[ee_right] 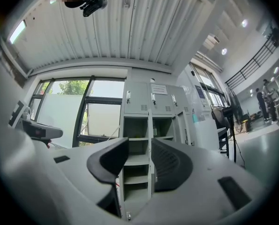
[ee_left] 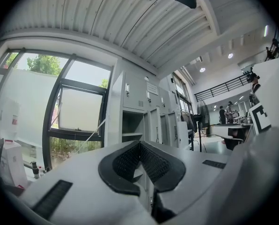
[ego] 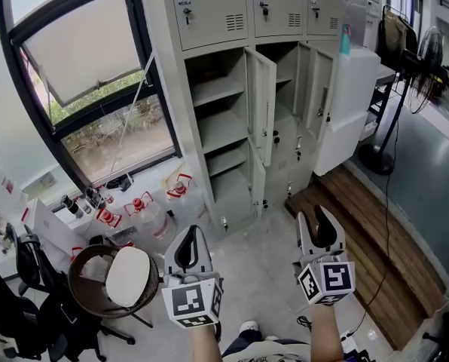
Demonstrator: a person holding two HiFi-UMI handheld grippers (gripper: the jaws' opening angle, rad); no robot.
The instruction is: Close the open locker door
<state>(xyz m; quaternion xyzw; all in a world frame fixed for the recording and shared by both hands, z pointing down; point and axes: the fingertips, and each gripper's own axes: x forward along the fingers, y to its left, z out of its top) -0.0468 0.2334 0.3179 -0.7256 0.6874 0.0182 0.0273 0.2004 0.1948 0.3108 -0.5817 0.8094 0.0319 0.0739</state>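
The grey locker bank point(ego: 218, 89) stands ahead across the floor. Its left column is open, showing bare shelves, and a tall door point(ego: 262, 100) hangs out toward me with a lower door point(ego: 258, 191) under it. Another door point(ego: 320, 89) further right is ajar. My left gripper point(ego: 192, 232) is low in the head view, well short of the lockers, with its jaws point(ee_left: 139, 146) closed together on nothing. The right gripper point(ego: 319, 211) is beside it, also far from the doors. Its jaws point(ee_right: 139, 146) stand apart and frame the open compartments point(ee_right: 137, 130), with nothing between them.
A large window point(ego: 96, 74) fills the wall left of the lockers, with red-handled water bottles point(ego: 142, 202) below it. A round brown basin with a white disc point(ego: 115, 277) and black chairs point(ego: 29, 262) sit at lower left. A white cabinet point(ego: 352, 104), standing fan point(ego: 405, 74) and wooden platform point(ego: 360, 217) are at right.
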